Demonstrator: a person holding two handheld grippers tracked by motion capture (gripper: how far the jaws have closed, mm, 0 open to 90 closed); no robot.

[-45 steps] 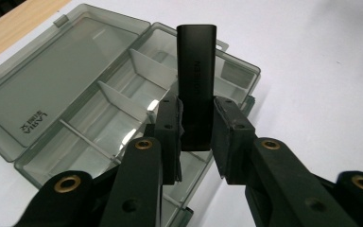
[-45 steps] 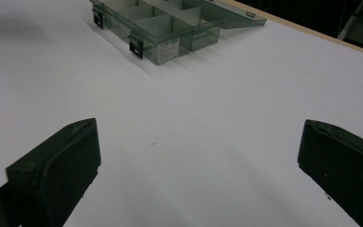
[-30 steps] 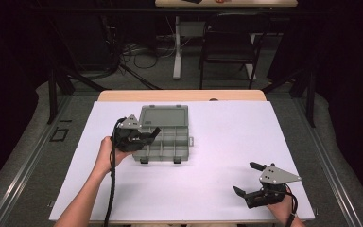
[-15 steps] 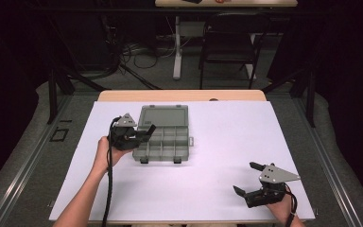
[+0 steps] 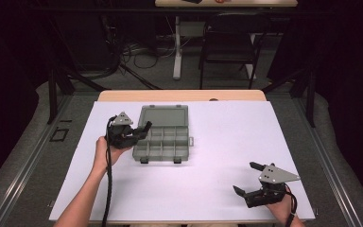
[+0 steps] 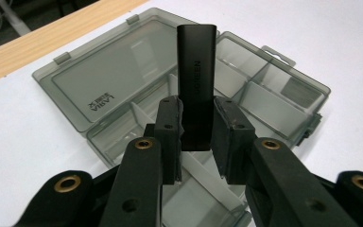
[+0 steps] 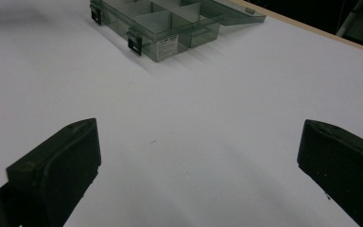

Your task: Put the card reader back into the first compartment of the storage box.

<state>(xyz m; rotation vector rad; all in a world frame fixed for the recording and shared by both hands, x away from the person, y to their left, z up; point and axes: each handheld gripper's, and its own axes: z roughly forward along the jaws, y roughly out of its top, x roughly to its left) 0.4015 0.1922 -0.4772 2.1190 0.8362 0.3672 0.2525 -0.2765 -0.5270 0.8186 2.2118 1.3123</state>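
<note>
Left gripper (image 6: 196, 137) clamps a black stick (image 6: 196, 71) over the open box's (image 5: 163, 142) left edge; right gripper (image 5: 250, 182), jaws spread, sits well clear

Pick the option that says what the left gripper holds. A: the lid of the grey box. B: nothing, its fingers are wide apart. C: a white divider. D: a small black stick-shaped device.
D: in the left gripper view the left gripper has its fingers closed on a black stick-shaped device, above the open compartment box.
</note>
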